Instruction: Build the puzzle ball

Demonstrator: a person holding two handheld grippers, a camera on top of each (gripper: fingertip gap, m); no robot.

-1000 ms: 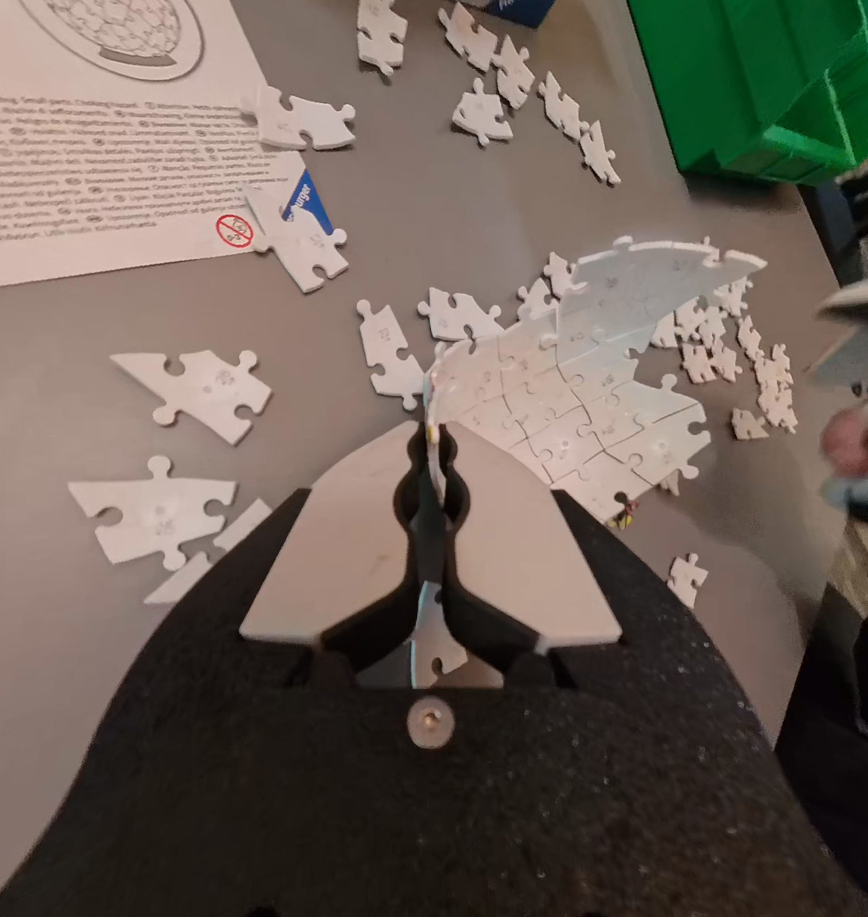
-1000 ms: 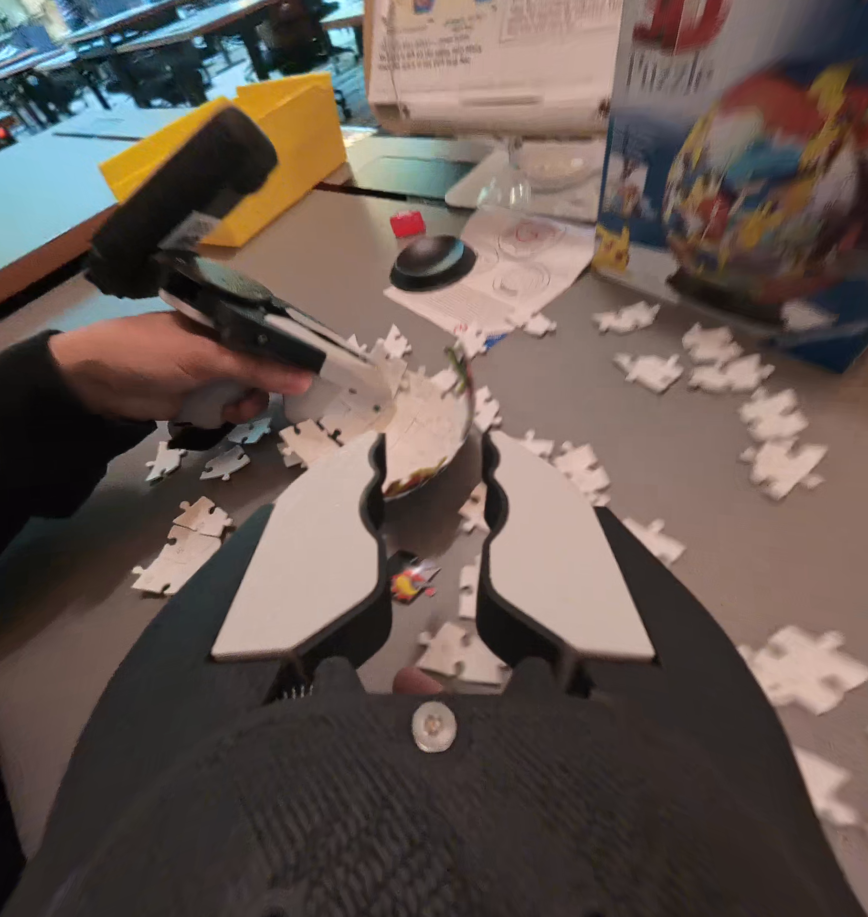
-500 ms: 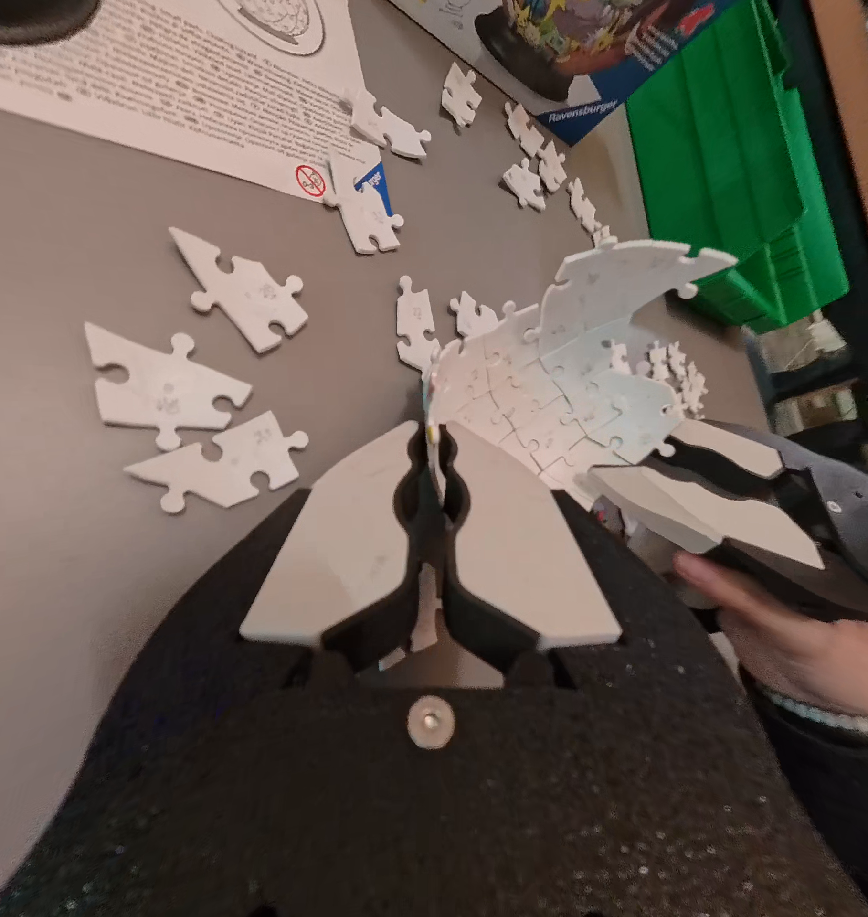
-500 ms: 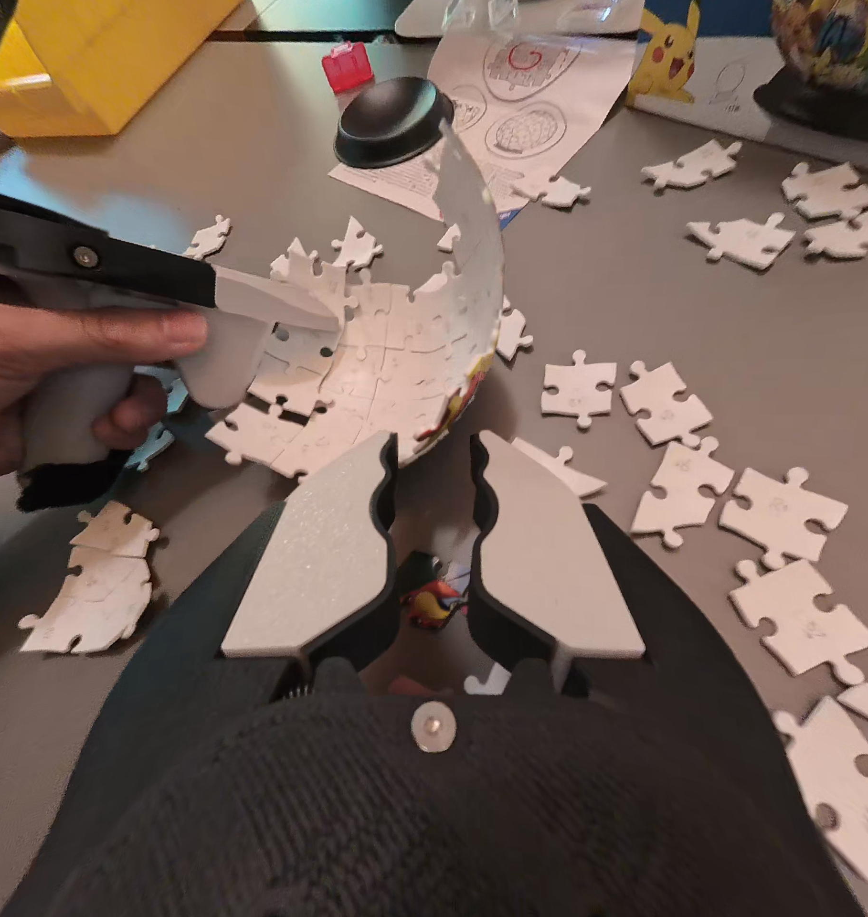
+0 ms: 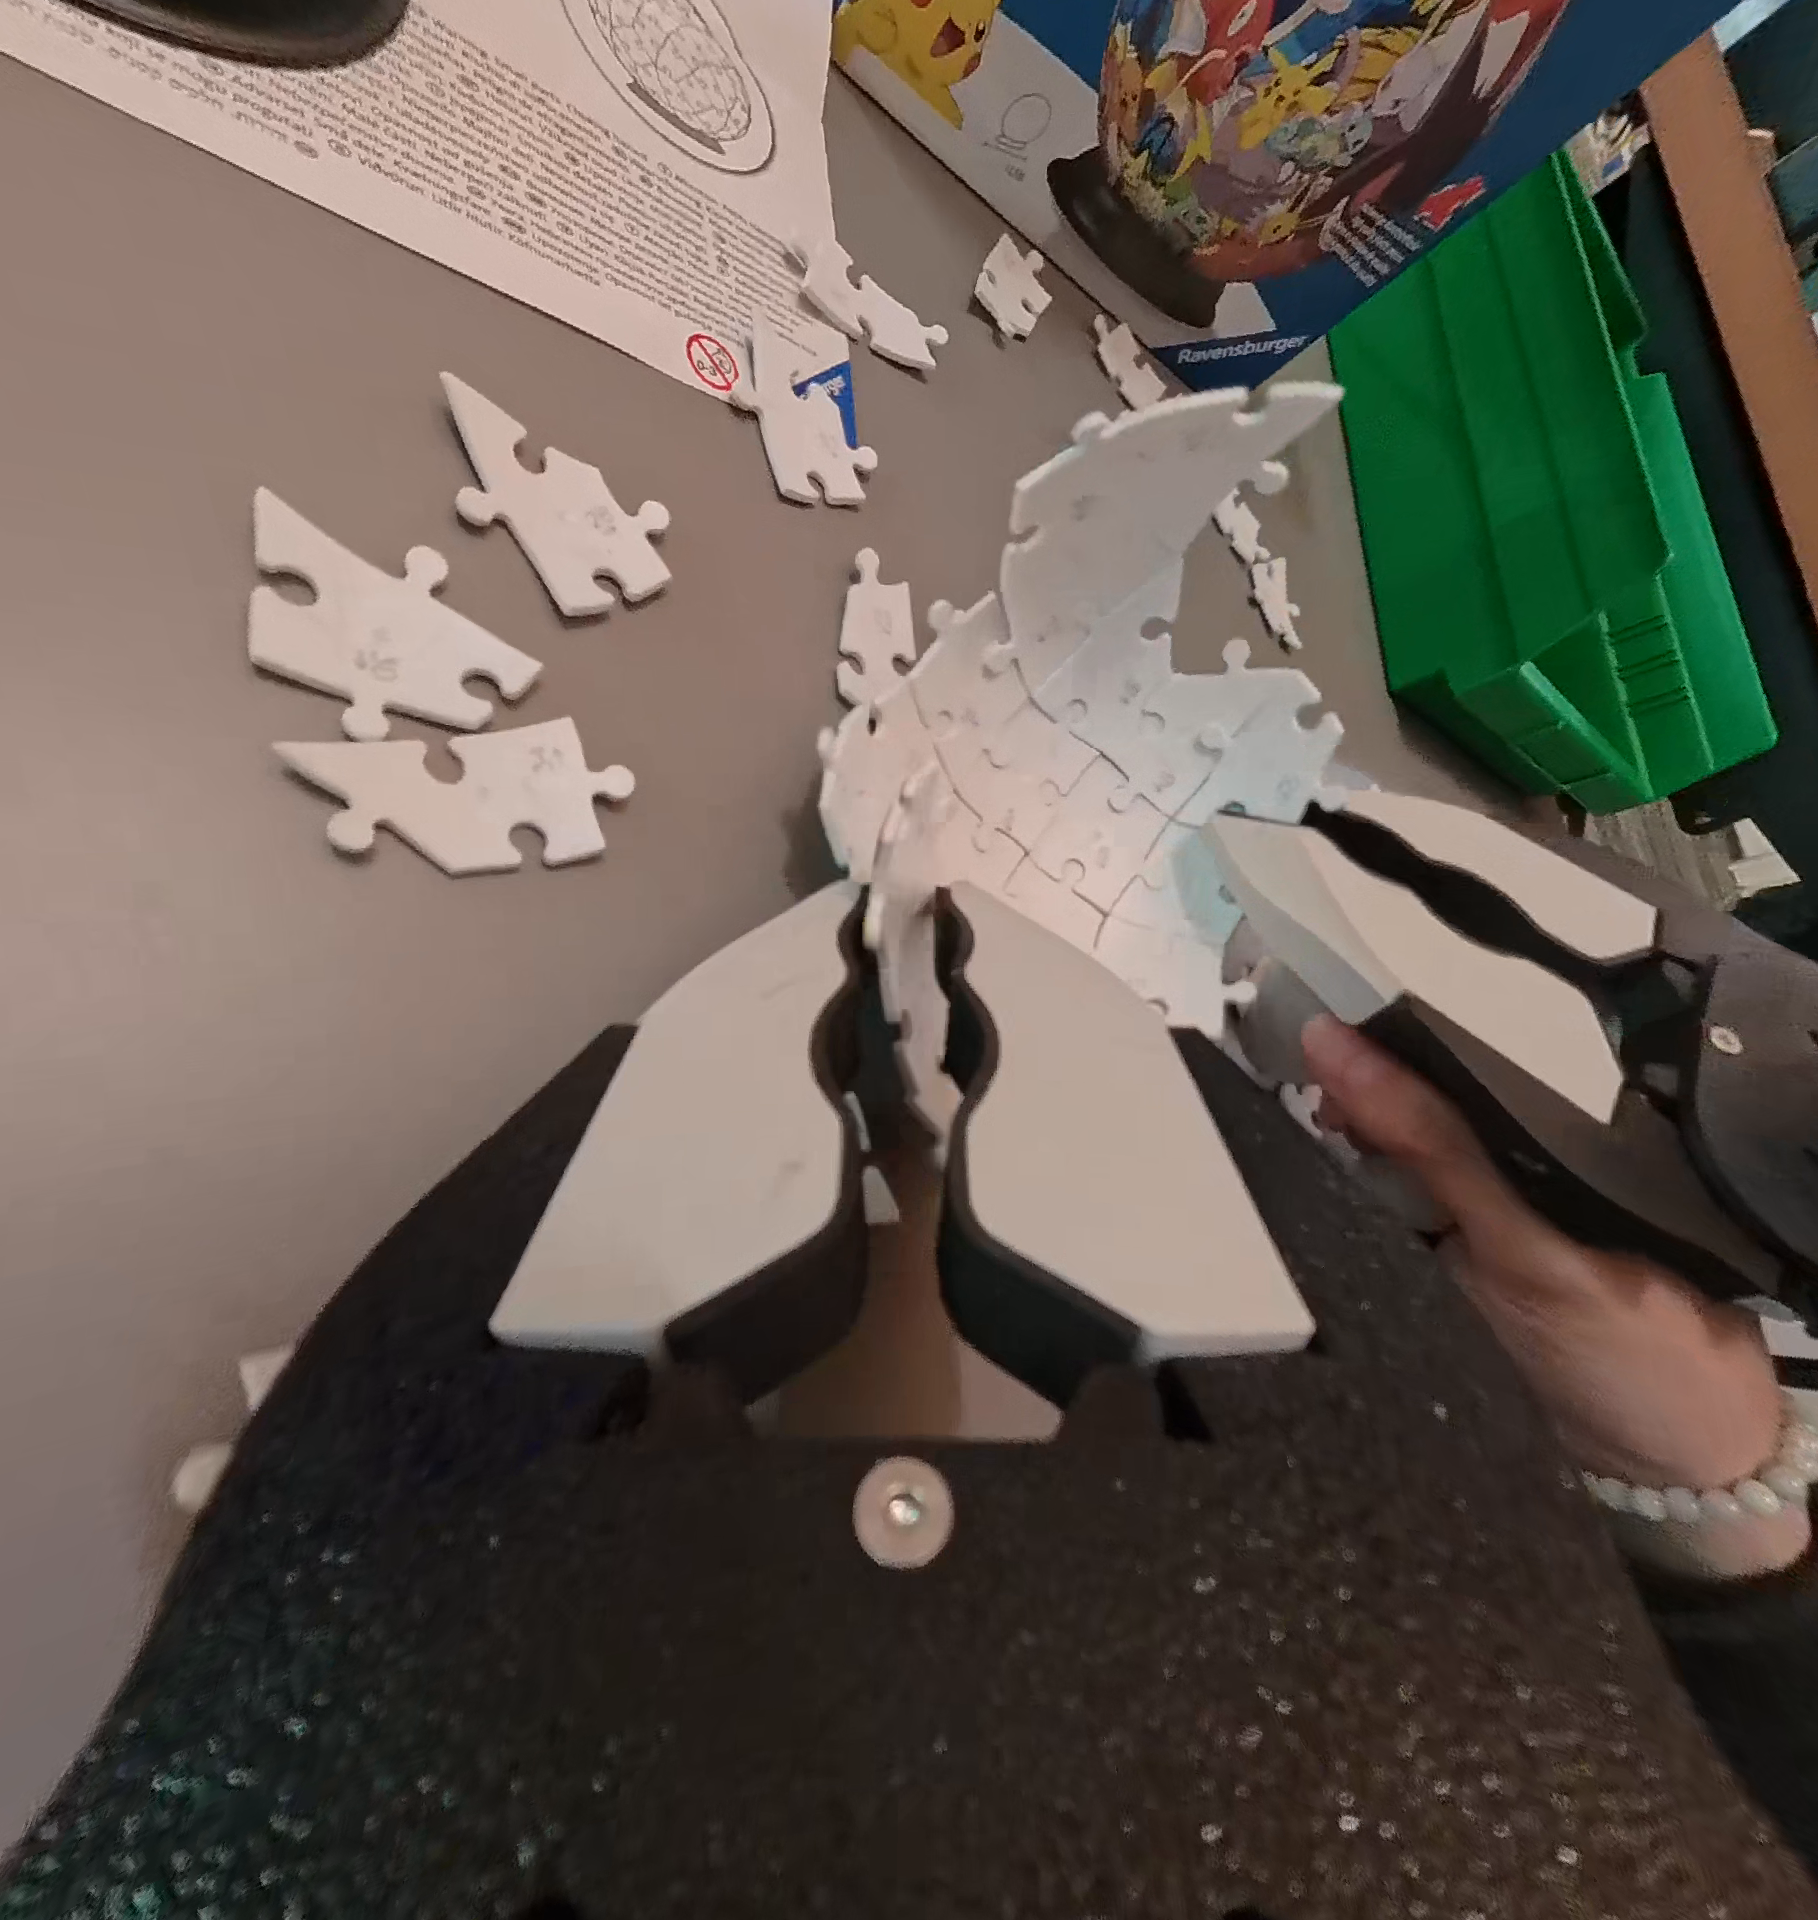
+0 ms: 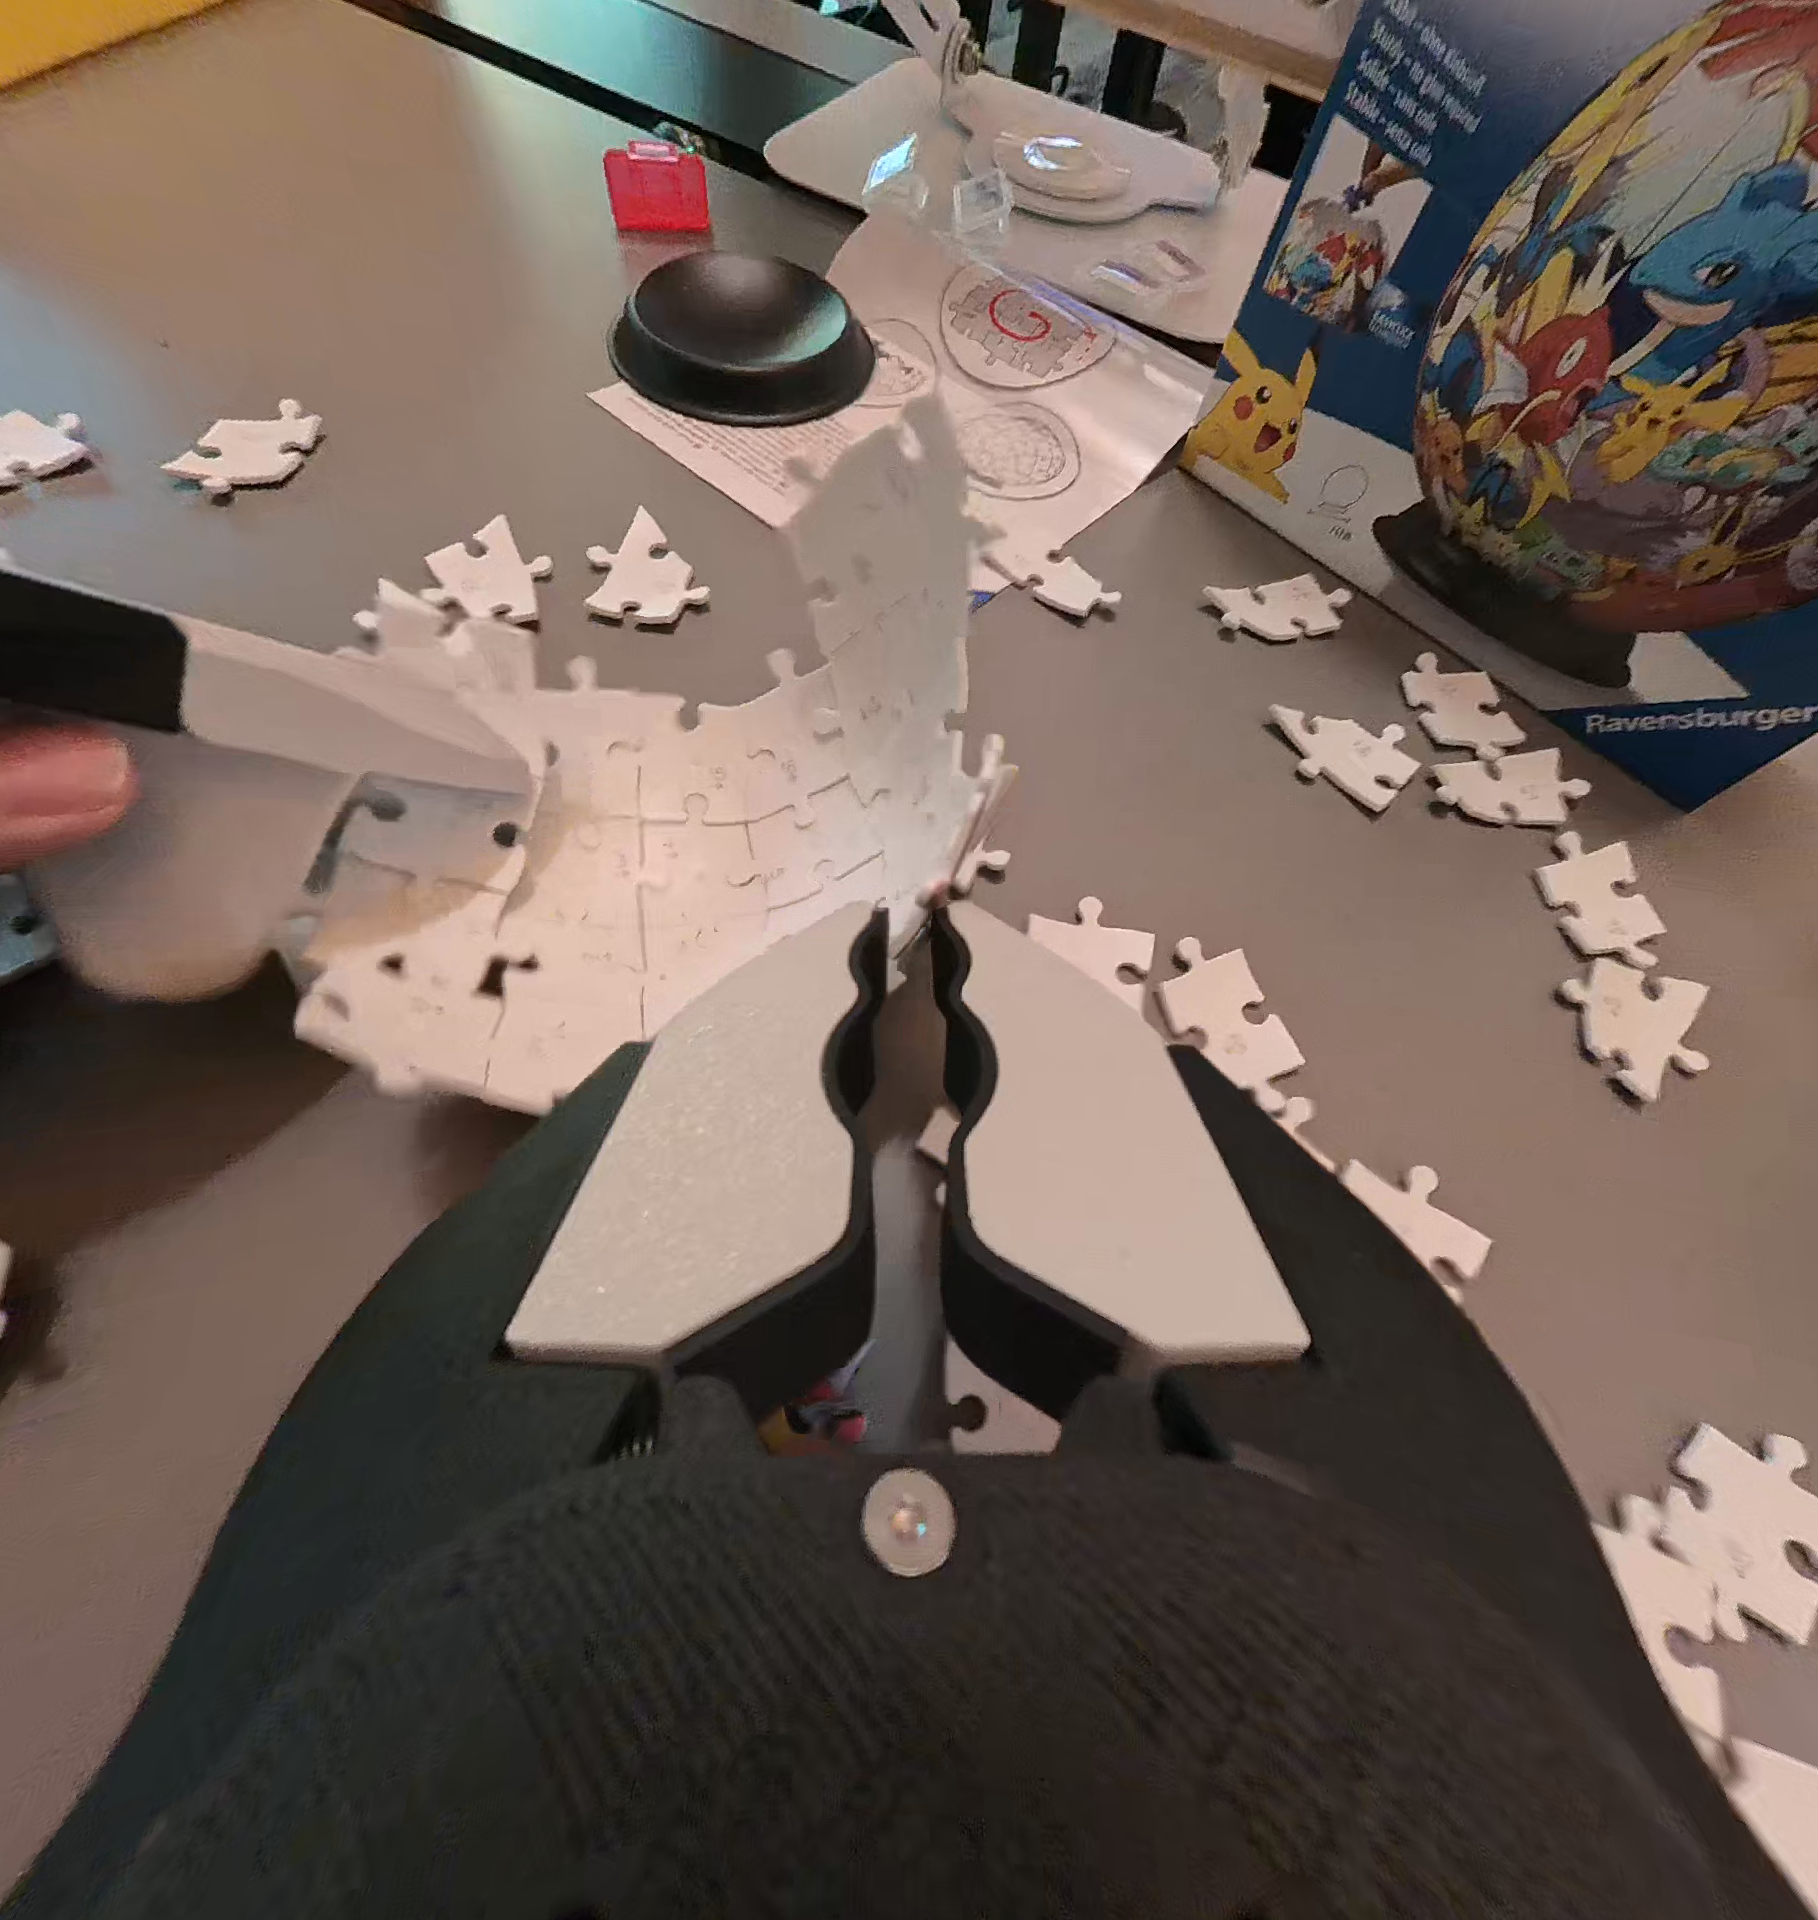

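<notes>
The shell [image 6: 739,831] — a curved, part-built bowl of white pieces — hangs above the table [image 6: 261,312], hollow side up, its tall tongue rising toward the box [image 6: 1611,343]. Both grippers pinch its rim: left [image 5: 900,914] on one edge, right [image 6: 910,925] on the opposite edge — jaws nearly together.

The left wrist view is being taken from just behind the left gripper [image 5: 900,914], angled steeply down onto the grey table [image 5: 136,935]. The right wrist view is being taken from behind the right gripper [image 6: 910,920], aimed lower and farther across. The half-built puzzle ball [image 5: 1081,748] [image 6: 739,821] is being shared at close range, seemingly from opposite sides.
</notes>
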